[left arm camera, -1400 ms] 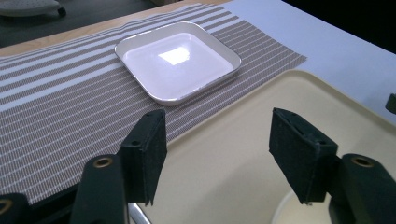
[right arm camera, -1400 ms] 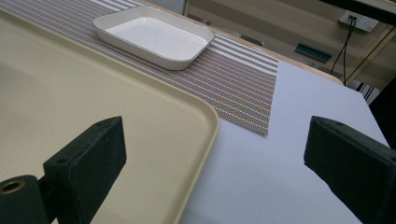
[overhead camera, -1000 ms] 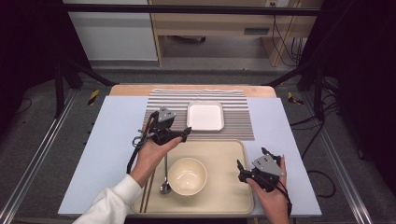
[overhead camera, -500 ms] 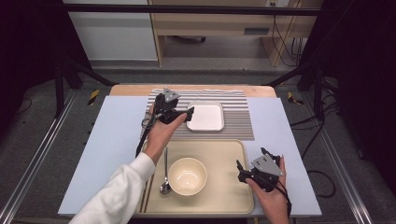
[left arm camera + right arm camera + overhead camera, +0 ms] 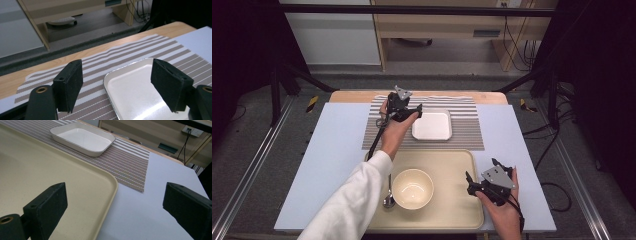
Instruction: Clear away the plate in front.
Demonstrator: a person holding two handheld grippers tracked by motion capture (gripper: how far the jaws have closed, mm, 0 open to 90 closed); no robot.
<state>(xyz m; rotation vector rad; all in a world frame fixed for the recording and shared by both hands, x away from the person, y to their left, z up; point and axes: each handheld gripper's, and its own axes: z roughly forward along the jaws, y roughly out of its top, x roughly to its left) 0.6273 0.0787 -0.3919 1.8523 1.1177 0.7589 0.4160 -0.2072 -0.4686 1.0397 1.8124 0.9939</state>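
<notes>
The left tool (image 5: 412,112) hangs over the near-left corner of the dish (image 5: 432,124), jaws apart and holding nothing; they have just been closing a little. In the left gripper view one pad stands over the striped mat (image 5: 100,75) and the other over the dish's (image 5: 135,92) floor, with the rounded corner of its rim between them and not touched by either pad.

The dish is a white, shallow, roughly square tray with rounded corners, lying flat and mouth up on the mat (image 5: 467,135). Its sides run parallel to the mat's edges, and no long axis can be told. Bare mat lies open on its left, right and far sides. Its near rim sits close to the mat's near edge, just beyond the far rim of the beige tray (image 5: 462,160).

The right tool (image 5: 472,186) is held over the tray's right side, jaws wide apart and empty. In the right gripper view its left pad is over the tray (image 5: 50,175) and its right pad over the pale blue surface (image 5: 150,202), the tray's rounded far-right corner between them; the dish (image 5: 82,138) lies well beyond.

On the tray, a bowl (image 5: 412,188) stands mouth up at near left, with a spoon (image 5: 389,195) just beside it, its handle pointing away from the person. The tray's middle and right part are bare. The surface (image 5: 332,165) is open on both flanks of the mat and tray.
</notes>
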